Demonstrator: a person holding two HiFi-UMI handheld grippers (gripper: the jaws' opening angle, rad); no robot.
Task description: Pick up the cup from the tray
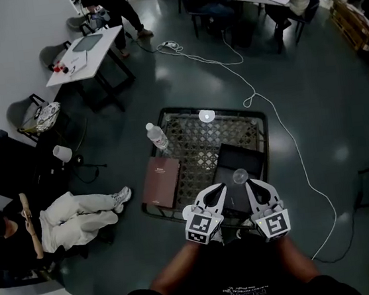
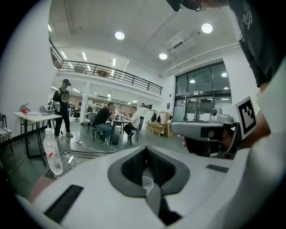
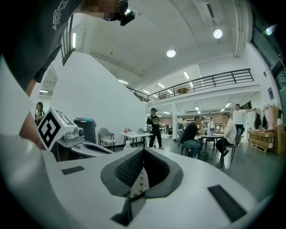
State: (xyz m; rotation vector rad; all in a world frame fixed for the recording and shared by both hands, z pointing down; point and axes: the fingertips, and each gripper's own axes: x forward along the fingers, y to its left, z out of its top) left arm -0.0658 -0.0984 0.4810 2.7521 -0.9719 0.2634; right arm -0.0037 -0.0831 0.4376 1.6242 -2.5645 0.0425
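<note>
A clear plastic cup [image 1: 240,177] stands on the near part of a black tray [image 1: 242,155], which lies on the right side of a low lattice-topped table [image 1: 197,138]. My left gripper [image 1: 219,188] hovers just left of the cup with its jaws shut and nothing in them. My right gripper [image 1: 251,184] hovers just right of the cup, also shut and empty. In the left gripper view the cup [image 2: 147,183] shows small through the notch between the shut pads. The right gripper view shows only the lattice top [image 3: 139,184] past its shut pads.
A water bottle [image 1: 157,135] stands at the table's left edge, with a brown book [image 1: 162,181] nearer me. A small white round thing [image 1: 206,115] sits at the far edge. A white cable [image 1: 283,131] runs over the floor to the right. A seated person's legs [image 1: 79,213] reach in from the left.
</note>
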